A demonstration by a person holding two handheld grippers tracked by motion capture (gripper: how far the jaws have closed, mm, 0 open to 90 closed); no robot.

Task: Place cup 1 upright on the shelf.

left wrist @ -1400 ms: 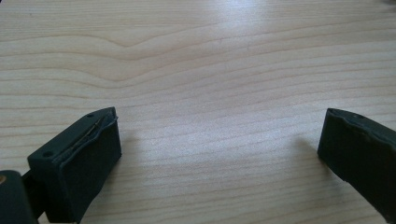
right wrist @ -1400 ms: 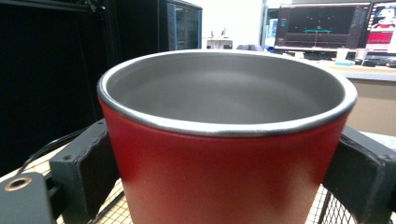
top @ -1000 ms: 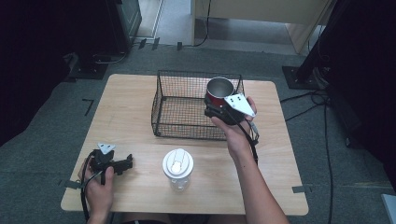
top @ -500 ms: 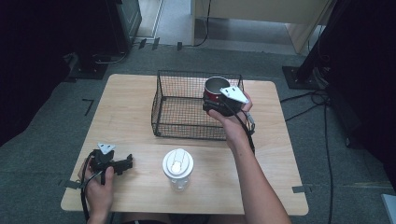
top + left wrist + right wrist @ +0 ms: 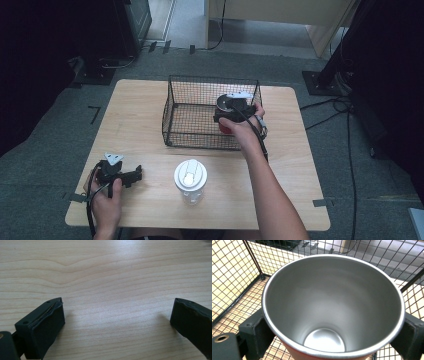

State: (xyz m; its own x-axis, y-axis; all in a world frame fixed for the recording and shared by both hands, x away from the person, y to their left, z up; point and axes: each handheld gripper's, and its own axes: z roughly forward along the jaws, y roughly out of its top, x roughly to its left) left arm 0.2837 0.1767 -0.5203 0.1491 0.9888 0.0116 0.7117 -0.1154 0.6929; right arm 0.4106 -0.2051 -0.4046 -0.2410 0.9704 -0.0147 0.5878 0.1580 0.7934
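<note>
So the right gripper [image 5: 231, 116] has dropped lower since a second ago, taking the red steel cup [image 5: 226, 106] down inside the wire basket [image 5: 186, 107] at its right end. Jaws are clamped on either side of the cup just below the rim, keeping it upright, mouth up, probably so it lands flat. Left gripper [image 5: 120, 175] just rests on the tabletop [image 5: 140, 120] near left, jaws wide apart, nothing between them. A lidded clear jar [image 5: 190, 180] sits near the front, untouched.
</note>
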